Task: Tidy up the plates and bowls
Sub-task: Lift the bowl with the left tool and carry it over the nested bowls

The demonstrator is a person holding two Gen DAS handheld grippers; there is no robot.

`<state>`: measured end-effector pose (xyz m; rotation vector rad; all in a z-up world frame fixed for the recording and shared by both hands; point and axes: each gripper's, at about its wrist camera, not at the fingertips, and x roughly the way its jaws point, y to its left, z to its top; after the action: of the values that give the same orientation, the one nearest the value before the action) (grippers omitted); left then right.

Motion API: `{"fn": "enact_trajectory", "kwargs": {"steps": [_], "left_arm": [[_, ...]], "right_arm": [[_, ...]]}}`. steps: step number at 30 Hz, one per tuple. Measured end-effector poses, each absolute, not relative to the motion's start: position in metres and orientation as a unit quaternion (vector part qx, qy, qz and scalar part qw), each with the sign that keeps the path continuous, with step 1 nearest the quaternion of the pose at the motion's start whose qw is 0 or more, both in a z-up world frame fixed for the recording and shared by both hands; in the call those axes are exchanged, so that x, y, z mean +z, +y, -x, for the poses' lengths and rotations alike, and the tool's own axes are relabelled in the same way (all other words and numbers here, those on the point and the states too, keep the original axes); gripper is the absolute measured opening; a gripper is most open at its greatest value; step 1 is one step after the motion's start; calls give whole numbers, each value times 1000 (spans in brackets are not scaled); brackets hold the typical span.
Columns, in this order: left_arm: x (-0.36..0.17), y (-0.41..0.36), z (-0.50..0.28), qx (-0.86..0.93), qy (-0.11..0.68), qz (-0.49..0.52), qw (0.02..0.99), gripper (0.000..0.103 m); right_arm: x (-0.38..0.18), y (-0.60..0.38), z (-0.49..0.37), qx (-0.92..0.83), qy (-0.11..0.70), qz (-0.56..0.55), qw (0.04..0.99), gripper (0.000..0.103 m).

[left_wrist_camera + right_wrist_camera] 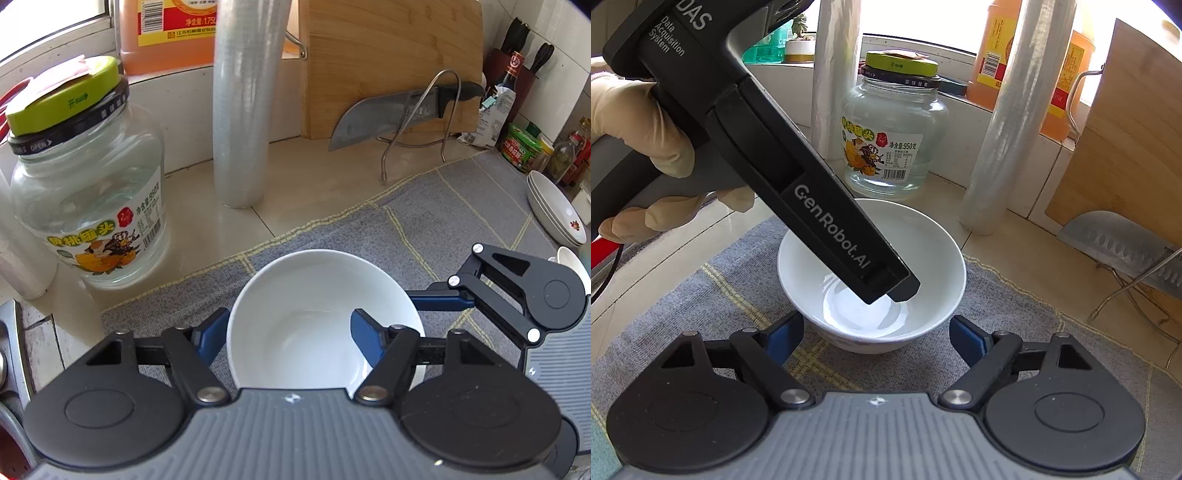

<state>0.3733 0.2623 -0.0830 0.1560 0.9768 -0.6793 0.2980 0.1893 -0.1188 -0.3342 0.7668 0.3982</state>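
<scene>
A white bowl (314, 321) sits upright on the grey mat (461, 206). My left gripper (288, 332) is open, with one blue finger outside the bowl's left wall and the other inside the bowl. In the right wrist view the same bowl (934, 258) lies just ahead of my right gripper (875, 332), which is open and empty with its fingers on either side of the bowl's near wall, apart from it. The left gripper's body (820, 206) reaches down into the bowl. A stack of white plates (554, 210) sits at the mat's far right.
A glass jar with a green lid (88, 192) and a roll of cling film (243, 110) stand behind the bowl. A cleaver (391, 114) rests on a wire rack against a wooden cutting board (388, 55). Bottles and tins (524, 144) crowd the right corner.
</scene>
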Motion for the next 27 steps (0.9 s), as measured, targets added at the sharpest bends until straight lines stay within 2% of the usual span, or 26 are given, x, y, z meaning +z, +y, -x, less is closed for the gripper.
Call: {"fn": "enact_trajectory", "kwargs": {"steps": [27], "left_arm": [[-73,258,-366,-330,457,-79,822,66]], "right_arm": [[-104,189,-290,197,366,158,896,86]]}}
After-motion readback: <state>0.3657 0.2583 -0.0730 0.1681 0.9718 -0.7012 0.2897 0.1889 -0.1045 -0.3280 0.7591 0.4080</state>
